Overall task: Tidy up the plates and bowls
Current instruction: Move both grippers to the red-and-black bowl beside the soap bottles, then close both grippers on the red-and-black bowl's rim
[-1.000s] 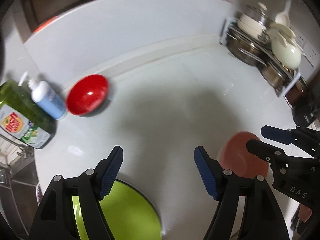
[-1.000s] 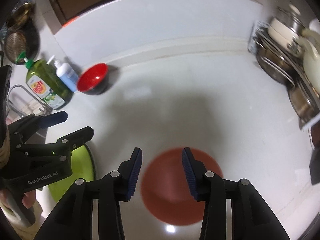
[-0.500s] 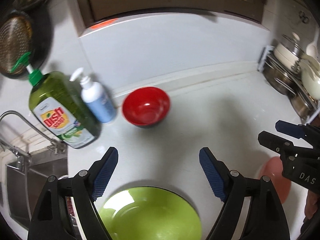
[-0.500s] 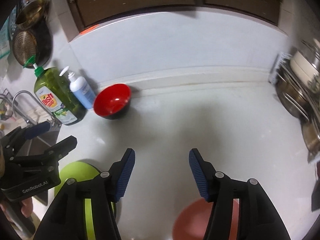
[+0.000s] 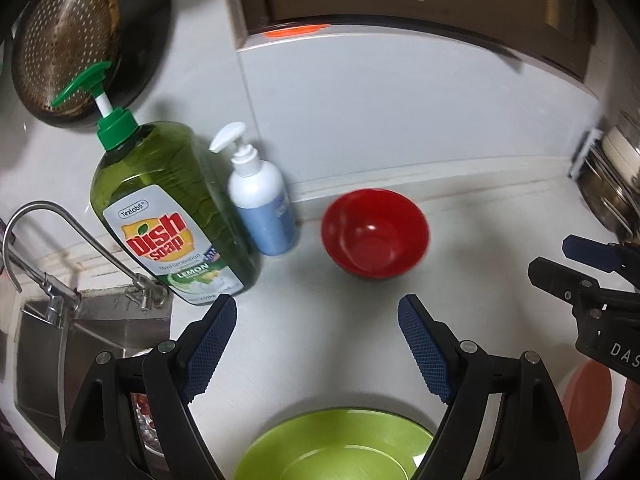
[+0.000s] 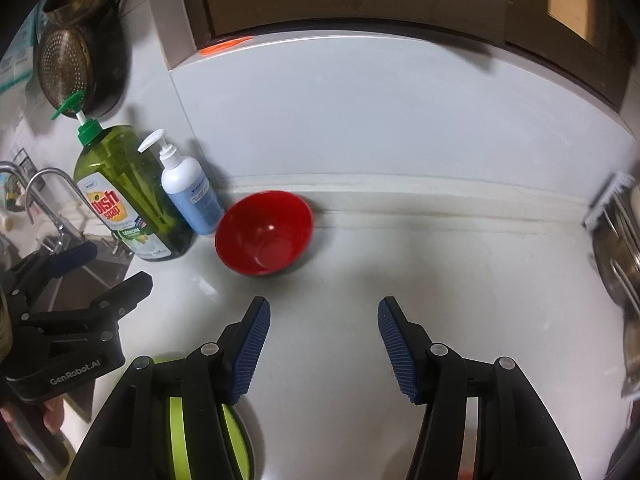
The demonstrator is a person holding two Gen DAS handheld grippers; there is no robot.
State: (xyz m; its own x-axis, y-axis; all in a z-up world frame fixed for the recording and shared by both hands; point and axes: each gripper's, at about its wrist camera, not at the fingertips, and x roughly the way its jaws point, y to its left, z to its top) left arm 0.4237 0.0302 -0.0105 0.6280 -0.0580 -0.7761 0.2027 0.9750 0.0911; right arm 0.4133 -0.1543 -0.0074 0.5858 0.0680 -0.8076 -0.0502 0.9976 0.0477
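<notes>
Hovering both hand-held grippers, left (image 5: 316, 344) and right (image 6: 322, 344), jaws apart and empty; grabbing the red bowl (image 5: 375, 233) off-center could tip it.

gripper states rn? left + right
Left gripper: open, holding nothing, above the green plate.
Right gripper: open, holding nothing, facing the red bowl.

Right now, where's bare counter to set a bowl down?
Widest patch: right of the red bowl, up to the pot rack. Smaller strip between bowl and green plate. Crowded left: dish soap, lotion bottle, sink.
</notes>
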